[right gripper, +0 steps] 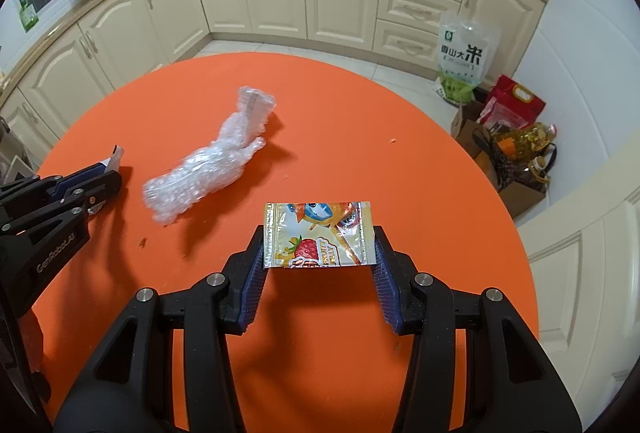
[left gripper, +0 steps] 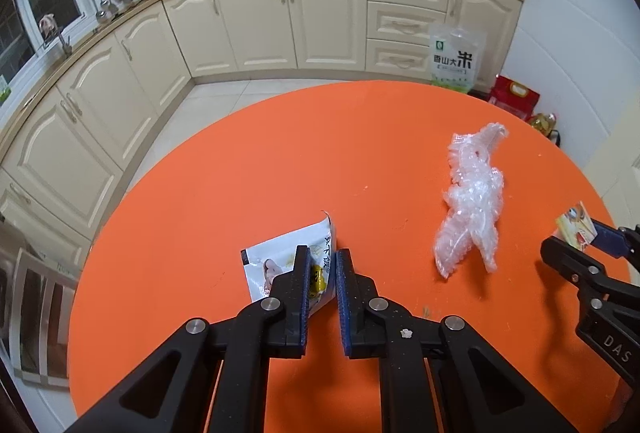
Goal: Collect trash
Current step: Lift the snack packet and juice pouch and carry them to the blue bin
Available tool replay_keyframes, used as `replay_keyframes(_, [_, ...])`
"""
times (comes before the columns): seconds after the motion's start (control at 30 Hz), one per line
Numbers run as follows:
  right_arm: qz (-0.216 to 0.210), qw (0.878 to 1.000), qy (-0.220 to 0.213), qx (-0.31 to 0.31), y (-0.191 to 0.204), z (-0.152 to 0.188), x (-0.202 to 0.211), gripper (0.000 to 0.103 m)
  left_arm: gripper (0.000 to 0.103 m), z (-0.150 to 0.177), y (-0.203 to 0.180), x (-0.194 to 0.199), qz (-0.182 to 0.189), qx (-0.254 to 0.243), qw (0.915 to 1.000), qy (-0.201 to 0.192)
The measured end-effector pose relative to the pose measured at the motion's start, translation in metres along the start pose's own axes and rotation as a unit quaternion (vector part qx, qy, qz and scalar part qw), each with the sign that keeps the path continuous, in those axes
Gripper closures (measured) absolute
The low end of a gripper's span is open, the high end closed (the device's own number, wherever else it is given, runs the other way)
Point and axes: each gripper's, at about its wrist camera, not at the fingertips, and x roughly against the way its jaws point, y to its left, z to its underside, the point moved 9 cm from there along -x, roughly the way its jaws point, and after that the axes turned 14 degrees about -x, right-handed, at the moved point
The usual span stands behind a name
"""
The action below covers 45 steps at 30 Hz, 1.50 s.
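Left fingers are clenched on the white packet; right fingers grasp the jelly wrapper. The bubble wrap lies on the desk between them, long axis running away, seemingly nearer the left.

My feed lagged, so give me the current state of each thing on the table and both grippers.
Left gripper: shut on the white wrapper.
Right gripper: shut on the strawberry jelly packet, held by its side edges.
Bubble wrap: crumpled, lying loose on the orange table, untouched.
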Motion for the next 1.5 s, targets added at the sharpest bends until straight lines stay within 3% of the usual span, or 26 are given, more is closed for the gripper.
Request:
replay_keyframes(0.23, [-0.006, 1.0, -0.016, -0.008, -0.002, 0.013, 0.032, 0.057, 0.096, 0.016, 0.004, 0.02, -0.006, 0.037, 0.9992, 0.01])
replay_keyframes(0.83, [-0.031, 0.997, -0.076, -0.014, -0.006, 0.077, 0.143, 0.057, 0.096, 0.081, -0.035, 0.144, -0.026, 0.048, 0.9966, -0.061])
replay_keyframes(1.23, [-0.07, 0.99, -0.124, -0.023, -0.014, 0.13, 0.22, 0.057, 0.096, 0.146, -0.097, 0.229, -0.021, 0.041, 0.9909, -0.126])
replay_keyframes(1.5, [-0.078, 0.983, -0.154, -0.055, -0.051, 0.151, 0.254, 0.057, 0.096, 0.175, -0.153, 0.26, -0.011, 0.013, 0.9885, -0.15])
